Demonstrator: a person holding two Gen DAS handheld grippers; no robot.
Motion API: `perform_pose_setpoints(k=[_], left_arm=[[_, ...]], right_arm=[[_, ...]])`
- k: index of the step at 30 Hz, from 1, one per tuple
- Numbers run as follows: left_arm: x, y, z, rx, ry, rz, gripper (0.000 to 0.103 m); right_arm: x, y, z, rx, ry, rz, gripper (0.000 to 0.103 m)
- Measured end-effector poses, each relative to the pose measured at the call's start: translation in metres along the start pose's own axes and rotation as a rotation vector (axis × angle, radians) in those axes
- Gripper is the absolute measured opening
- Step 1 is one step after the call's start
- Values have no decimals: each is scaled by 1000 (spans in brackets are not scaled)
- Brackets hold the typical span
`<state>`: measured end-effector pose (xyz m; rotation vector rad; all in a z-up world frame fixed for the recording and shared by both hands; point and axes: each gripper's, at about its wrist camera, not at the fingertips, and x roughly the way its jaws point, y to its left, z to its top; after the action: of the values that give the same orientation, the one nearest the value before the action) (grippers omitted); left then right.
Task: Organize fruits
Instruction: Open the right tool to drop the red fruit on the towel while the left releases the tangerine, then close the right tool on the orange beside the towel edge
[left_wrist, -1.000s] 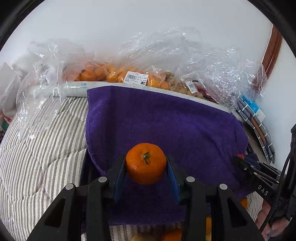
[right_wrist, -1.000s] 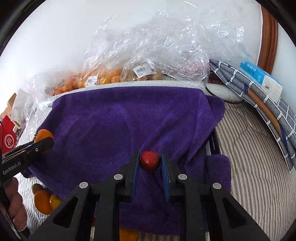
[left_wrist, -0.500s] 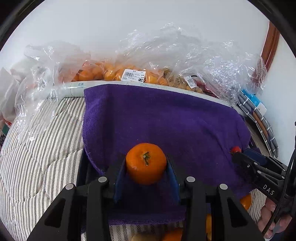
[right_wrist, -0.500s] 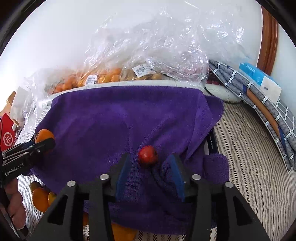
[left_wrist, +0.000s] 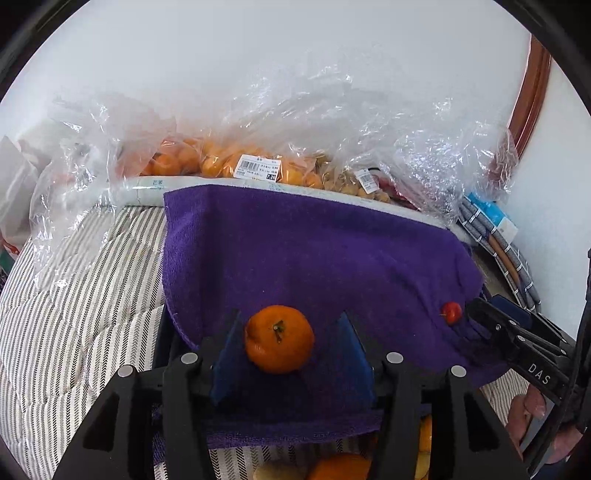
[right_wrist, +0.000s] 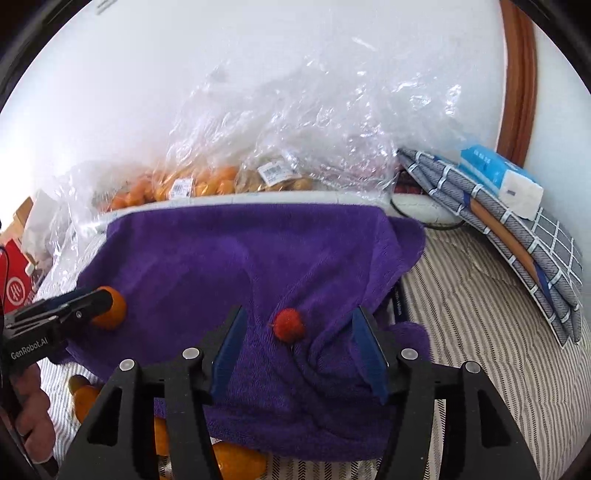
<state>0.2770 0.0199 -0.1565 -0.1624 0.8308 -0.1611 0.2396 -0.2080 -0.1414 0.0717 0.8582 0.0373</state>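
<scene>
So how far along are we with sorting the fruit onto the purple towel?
Done: a mandarin and a small red fruit lie on the purple towel. In hand: nothing; both the left claw and right claw are opening around them. Left: loose oranges below the towel's edge and bagged fruit behind.

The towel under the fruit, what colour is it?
Purple. The towel shows best in the right wrist view, spread under the small red fruit.

Purple towel (left_wrist: 314, 251); orange mandarin (left_wrist: 279, 339); red berry (right_wrist: 289, 325); grey-white striped bedding (left_wrist: 74, 314); blue claw pads (left_wrist: 225, 354); blue-white tissue pack (right_wrist: 498, 177), upper right.
</scene>
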Motion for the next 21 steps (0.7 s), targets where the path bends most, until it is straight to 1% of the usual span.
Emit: perform_pose_setpoints(k=[2,4,7,9,11,14,16,19,21], left_arm=[[-4,1,-1,-12,-40,30,51],[-10,0,0,0,-83,53,51],[-18,0,1,9,-124,57,51],[-21,1,2,8,-134,41,51],[-24,1,2,11,-143,25,51],[-25,3,1,16,-147,25,51],[-25,5,1,6,-136,15,52],[-27,6,0,-11,-131,-1,55],[-31,7,-2,-10,-137,4,56]], right_arm=[[-4,-1,1,10,-18,6,59],[-11,-3,4,13,-45,-16,59],[-22,-6,6,30,-88,-33,59],[-25,-6,8,30,-88,-20,59],[-29,-5,9,23,-90,11,59],[-40,2,6,-6,-82,26,59],[-51,8,-1,-28,-76,44,59],[-65,12,-16,-43,-64,53,59],[-70,13,-26,-41,-55,61,59]])
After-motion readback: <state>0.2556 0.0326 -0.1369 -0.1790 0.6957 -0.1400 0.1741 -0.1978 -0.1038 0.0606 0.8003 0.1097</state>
